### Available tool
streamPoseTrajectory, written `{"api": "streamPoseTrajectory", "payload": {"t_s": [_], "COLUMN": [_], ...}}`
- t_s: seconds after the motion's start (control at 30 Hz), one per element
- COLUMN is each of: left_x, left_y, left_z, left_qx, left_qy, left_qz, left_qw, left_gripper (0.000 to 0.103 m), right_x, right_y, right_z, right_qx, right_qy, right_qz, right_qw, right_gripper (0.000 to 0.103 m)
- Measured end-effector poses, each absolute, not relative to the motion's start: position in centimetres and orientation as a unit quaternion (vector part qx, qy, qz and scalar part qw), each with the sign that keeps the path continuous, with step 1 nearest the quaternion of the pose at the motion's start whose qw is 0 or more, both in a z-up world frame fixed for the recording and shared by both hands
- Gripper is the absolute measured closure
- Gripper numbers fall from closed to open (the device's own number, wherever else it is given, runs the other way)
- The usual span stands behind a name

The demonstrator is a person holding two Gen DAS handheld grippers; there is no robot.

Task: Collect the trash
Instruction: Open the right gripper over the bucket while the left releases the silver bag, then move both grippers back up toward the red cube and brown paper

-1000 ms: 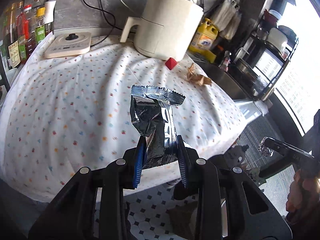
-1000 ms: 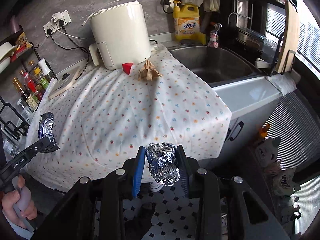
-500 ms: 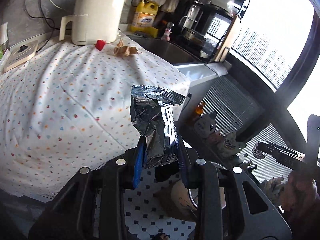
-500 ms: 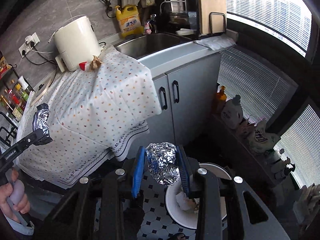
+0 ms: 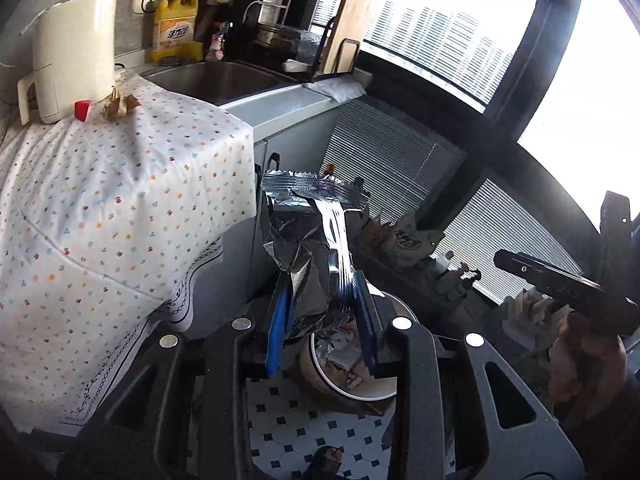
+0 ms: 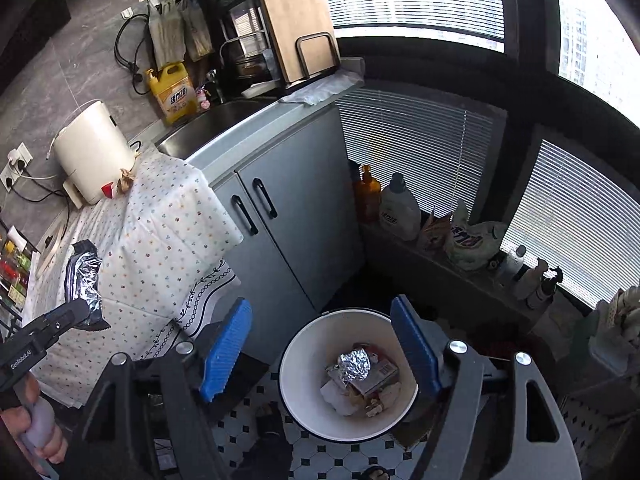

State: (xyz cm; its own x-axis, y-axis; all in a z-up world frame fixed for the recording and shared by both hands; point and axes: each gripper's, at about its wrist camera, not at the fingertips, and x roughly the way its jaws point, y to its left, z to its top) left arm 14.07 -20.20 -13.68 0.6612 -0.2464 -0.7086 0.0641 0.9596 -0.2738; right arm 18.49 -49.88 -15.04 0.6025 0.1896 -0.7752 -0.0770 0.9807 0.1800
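My left gripper (image 5: 322, 320) is shut on a crumpled silver snack wrapper (image 5: 308, 236), held above the white trash bin (image 5: 372, 394) on the floor. In the right wrist view the same wrapper (image 6: 84, 284) shows at the far left in the left gripper (image 6: 74, 312). My right gripper (image 6: 320, 344) hangs over the bin (image 6: 296, 376) with its jaws opening and nothing between them. The foil ball (image 6: 354, 364) lies in the bin on other rubbish. A crumpled brown paper (image 5: 118, 102) and a small red piece (image 5: 83, 110) rest on the dotted tablecloth (image 5: 100, 208).
A white kettle-like appliance (image 5: 72, 52) stands behind the brown paper. Grey cabinet doors (image 6: 280, 232) are left of the bin, with a sink (image 5: 216, 78) above. Bottles and bags (image 6: 400, 212) line the low ledge under the blinds. The floor is black-and-white tile (image 6: 332, 456).
Both grippers swung from the table to over the bin. The right gripper opened and the foil ball dropped into the bin. The left one kept its hold on the wrapper.
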Motion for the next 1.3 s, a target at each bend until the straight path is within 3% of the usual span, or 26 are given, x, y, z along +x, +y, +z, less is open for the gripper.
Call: {"api": "streamPoseTrajectory", "payload": {"t_s": [0.63,0.67,0.8,1.07,1.3], "left_x": [19.2,19.3,20.0,20.9,21.0], "left_y": [-32.9,-33.4,-34.4,-31.8,-26.6], "left_z": [-19.1,-19.5,-21.0,-20.2,-17.2], "left_qx": [-0.040,-0.037,-0.035,-0.055,-0.068], "left_qy": [0.487,0.492,0.510,0.499,0.465], "left_qz": [-0.217,-0.221,-0.226,-0.196,-0.148], "left_qw": [0.845,0.841,0.829,0.842,0.870], "left_gripper": [0.069,0.066,0.031,0.019,0.010], "right_x": [12.4,12.2,11.7,12.3,15.0], "right_y": [-61.3,-61.6,-62.6,-62.1,-58.2], "right_z": [-16.9,-17.1,-17.9,-18.1,-16.7], "right_qx": [0.151,0.153,0.157,0.156,0.139], "right_qy": [0.450,0.451,0.458,0.463,0.453], "right_qz": [-0.054,-0.058,-0.072,-0.066,-0.026], "right_qw": [0.879,0.877,0.872,0.870,0.880], "right_gripper": [0.028,0.028,0.028,0.026,0.019]}}
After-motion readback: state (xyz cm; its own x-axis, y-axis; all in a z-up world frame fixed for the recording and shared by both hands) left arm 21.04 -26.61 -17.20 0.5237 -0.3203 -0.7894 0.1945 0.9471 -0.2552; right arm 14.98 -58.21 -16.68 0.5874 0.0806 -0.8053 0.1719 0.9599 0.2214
